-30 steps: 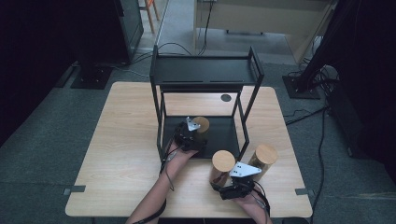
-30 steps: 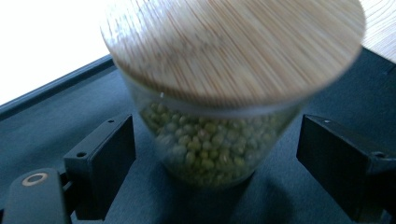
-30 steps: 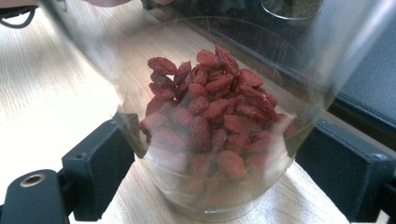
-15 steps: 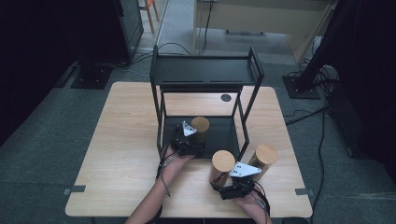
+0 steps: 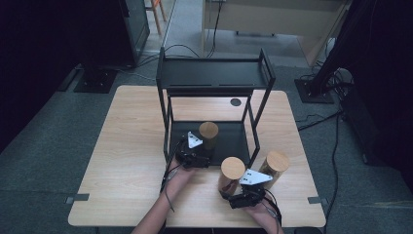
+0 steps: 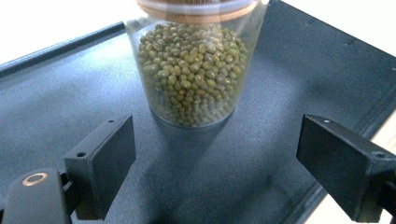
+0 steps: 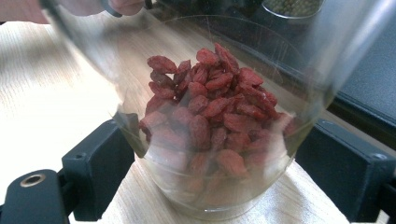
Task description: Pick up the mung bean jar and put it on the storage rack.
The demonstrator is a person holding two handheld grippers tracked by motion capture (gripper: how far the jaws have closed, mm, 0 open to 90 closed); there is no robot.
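The work in hand appears to be loading jars onto the bottom shelf point(image 5: 234, 141) of a black metal rack point(image 5: 214, 78) that stands at the far middle of the wooden table point(image 5: 122, 161). The jar of green beans point(image 6: 194, 70) stands upright on that shelf, toward its left half, where it is sheltered by the frame and leaves bare shelf to its right, presumably for the remaining jars. The left gripper point(image 6: 215, 163) sits just on the near side of this jar with its jaws spread wide and nothing between them; the jar stands apart from both jaws, so it is judged released. The left hand point(image 5: 178, 175) reaches forward from the near edge, forearm angled slightly right, gripper level at the shelf's near lip. The jar of red berries point(image 7: 215, 126) stands on the table near the rack's near right corner, within easy reach for transfer. The right gripper point(image 7: 219, 186) brackets its lower body, one jaw on either side; both jaws lie against or very close to the glass, and the grip is judged closed on the jar, though firm contact cannot be confirmed. The right hand point(image 5: 258, 212) is low at the near edge, gripper pointing away toward the rack. A third jar point(image 5: 275, 168) with a wooden lid stands just right of the berry jar, untouched.
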